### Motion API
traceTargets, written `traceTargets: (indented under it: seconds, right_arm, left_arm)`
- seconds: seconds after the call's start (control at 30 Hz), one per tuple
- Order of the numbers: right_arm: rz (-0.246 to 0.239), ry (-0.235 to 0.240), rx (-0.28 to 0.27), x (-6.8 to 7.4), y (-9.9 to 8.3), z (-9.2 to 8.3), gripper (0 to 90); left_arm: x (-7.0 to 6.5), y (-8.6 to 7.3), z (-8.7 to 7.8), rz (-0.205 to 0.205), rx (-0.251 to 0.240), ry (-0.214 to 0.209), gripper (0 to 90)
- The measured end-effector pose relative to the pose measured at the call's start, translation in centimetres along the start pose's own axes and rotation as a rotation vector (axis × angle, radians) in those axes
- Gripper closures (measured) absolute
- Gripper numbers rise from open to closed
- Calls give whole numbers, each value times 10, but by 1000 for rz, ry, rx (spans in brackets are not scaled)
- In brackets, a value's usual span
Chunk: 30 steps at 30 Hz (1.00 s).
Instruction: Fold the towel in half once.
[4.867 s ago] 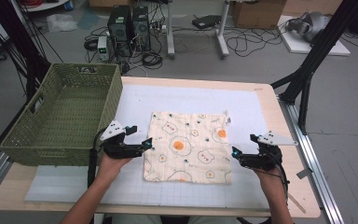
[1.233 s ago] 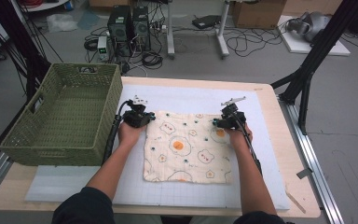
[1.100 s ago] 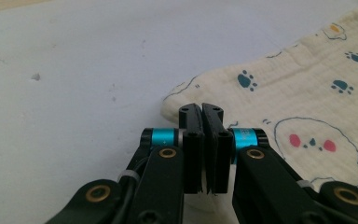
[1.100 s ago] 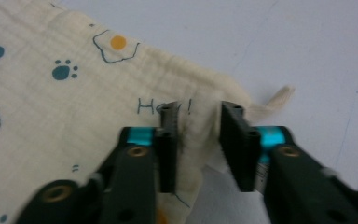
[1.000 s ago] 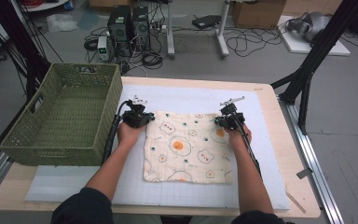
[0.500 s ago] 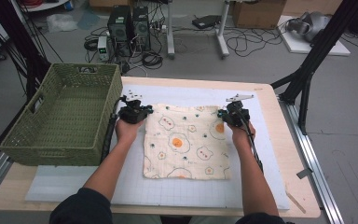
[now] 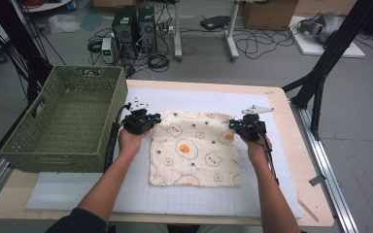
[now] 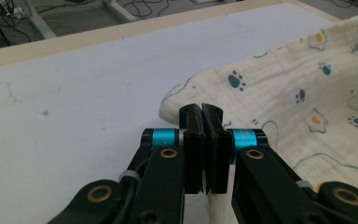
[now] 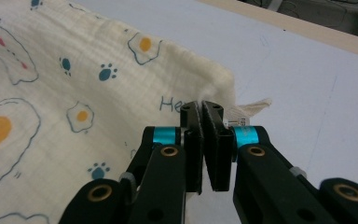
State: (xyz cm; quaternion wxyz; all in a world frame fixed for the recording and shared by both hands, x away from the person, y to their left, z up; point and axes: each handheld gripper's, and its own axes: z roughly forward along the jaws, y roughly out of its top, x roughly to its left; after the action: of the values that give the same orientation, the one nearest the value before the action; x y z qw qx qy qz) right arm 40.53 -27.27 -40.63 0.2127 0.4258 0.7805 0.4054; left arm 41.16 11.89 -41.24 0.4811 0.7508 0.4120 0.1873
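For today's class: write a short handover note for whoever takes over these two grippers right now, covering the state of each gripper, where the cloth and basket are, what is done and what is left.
Left gripper: shut on the far left corner of the cloth.
Right gripper: shut on the far right corner, by the sewn-in label.
Cloth: spread on the white mat, near edge lying flat, both far corners pinched.
Basket: green wicker, at the table's left, nothing visible inside.
Done: both far corners are gripped.
Left: probably bring the far edge toward the near edge to fold it; the basket may be where it ends up, but that is a guess.
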Motion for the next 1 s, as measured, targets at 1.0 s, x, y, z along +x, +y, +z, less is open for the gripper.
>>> traceTargets:
  seconds: [1.0]
  right_arm:
    - [-49,55,-14,34,-43,-52,862]
  left_arm:
    - [-34,-47,-52,43,-47,-109,867]
